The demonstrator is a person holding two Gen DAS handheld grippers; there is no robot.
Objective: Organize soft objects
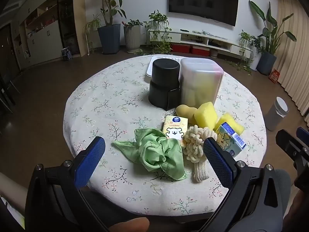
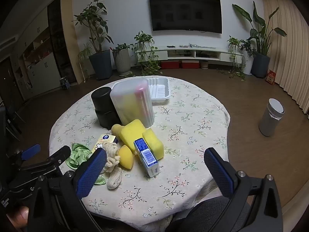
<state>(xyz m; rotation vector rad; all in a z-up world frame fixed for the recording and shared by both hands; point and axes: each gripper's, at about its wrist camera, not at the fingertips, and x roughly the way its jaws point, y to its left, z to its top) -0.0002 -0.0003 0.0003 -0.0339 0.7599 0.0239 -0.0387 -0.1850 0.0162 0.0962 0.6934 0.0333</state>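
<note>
Left wrist view: the green cloth lies crumpled on the near part of the table, framed between the left gripper's fingers, which stand wide apart and hold nothing. It looks the likeliest first pick: lower over its bunched middle, where the folds stand highest, so the pads catch fabric and not tablecloth. The rope toy touches its right edge, the tissue pack sits just behind, the sponges farther back. The right gripper is likewise spread and empty, the blue-topped pack between its fingers.
</note>
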